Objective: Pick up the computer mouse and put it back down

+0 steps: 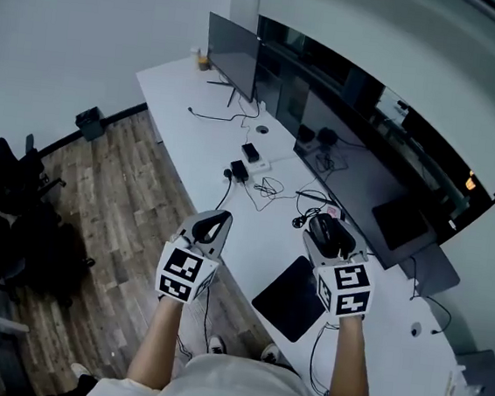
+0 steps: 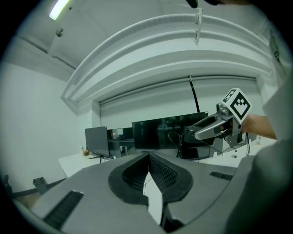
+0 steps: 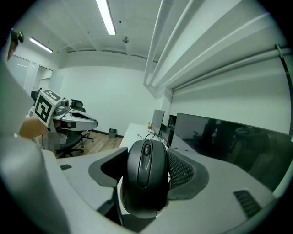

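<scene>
Right gripper [image 1: 325,226]: jaws clamped on either side of the black computer mouse [image 3: 146,176], wheel end pointing away from the person. The mouse is held in the air over the white desk [image 1: 194,117], just beyond the black mouse pad [image 1: 288,298] at the near right. Left gripper [image 2: 149,160]: pads pressed together with nothing between them, over the desk's left edge. Each marker cube [image 1: 345,289] bears black-and-white square patterns. Any print on the mouse is illegible.
</scene>
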A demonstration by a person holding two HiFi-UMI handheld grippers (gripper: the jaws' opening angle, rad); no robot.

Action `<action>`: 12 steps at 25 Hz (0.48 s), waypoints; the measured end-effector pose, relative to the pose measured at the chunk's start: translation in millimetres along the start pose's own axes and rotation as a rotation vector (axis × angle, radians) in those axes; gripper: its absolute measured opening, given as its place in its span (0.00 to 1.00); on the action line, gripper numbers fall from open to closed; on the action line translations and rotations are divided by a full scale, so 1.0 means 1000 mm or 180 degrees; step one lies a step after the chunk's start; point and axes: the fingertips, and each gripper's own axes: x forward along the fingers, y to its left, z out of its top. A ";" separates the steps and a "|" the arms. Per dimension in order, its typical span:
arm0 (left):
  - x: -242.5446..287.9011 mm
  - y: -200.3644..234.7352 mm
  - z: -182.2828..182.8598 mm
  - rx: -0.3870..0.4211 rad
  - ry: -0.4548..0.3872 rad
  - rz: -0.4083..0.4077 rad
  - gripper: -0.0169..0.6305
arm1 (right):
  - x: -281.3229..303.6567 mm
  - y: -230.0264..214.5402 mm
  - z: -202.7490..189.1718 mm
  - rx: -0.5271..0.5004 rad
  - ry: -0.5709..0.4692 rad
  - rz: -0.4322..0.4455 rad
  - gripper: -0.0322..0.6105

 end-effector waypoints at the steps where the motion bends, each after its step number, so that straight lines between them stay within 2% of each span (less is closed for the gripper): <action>1: 0.002 -0.005 -0.002 0.0022 0.0021 -0.0040 0.05 | -0.003 -0.002 -0.003 0.0004 0.0017 -0.0018 0.49; 7: 0.015 -0.027 -0.026 0.0022 0.0147 -0.0208 0.05 | -0.009 -0.009 -0.039 0.0103 0.0221 -0.0086 0.49; 12: 0.025 -0.048 -0.059 -0.0024 0.0326 -0.0306 0.05 | -0.005 -0.011 -0.095 0.0164 0.0535 -0.0110 0.49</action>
